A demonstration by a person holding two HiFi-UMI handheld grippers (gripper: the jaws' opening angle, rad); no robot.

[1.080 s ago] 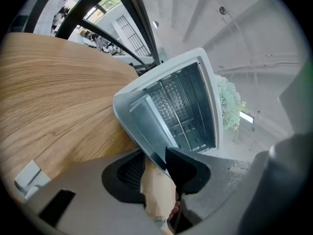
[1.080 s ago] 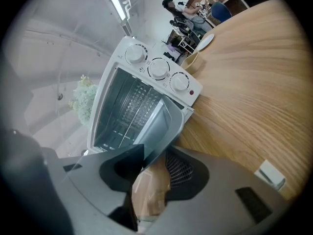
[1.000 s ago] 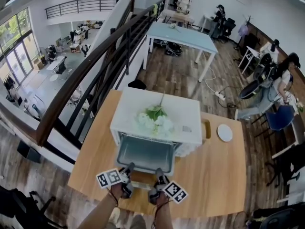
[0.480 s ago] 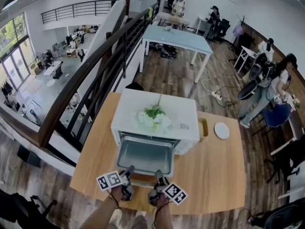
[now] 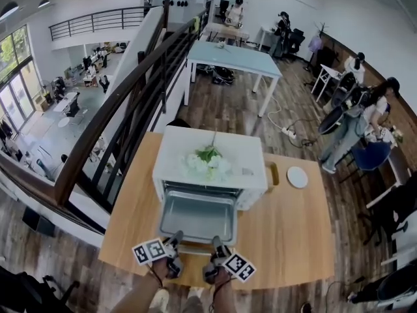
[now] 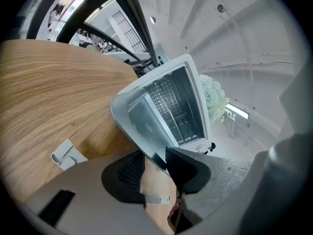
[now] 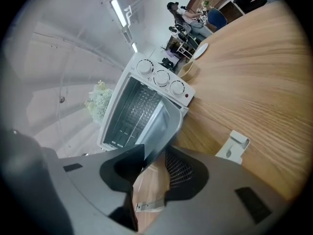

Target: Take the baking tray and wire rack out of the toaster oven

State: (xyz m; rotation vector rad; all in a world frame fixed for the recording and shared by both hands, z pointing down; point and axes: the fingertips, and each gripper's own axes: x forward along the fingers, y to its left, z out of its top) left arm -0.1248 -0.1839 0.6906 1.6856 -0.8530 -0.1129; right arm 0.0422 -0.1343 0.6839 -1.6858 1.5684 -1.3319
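A white toaster oven [image 5: 244, 154] stands on the wooden table [image 5: 293, 233] with its door [image 5: 195, 245] folded down toward me. The grey baking tray [image 5: 199, 215] sticks out of the oven mouth above the door. My left gripper [image 5: 176, 240] is shut on the tray's near rim at the left, and my right gripper [image 5: 216, 242] is shut on the same rim at the right. In the left gripper view the tray [image 6: 142, 116] runs between the jaws of the left gripper [image 6: 154, 163]. The right gripper [image 7: 155, 155] pinches the tray [image 7: 161, 124] likewise. The wire rack [image 7: 137, 106] sits inside the oven.
White flowers [image 5: 207, 163] lie on the oven top. A wooden cup [image 5: 273, 173] and a white plate [image 5: 297, 177] stand to the oven's right. A stair railing [image 5: 130, 103] runs along the table's left side. The table's front edge is right under my hands.
Both grippers have drawn back a little toward me with the tray, which now sticks further out of the oven.
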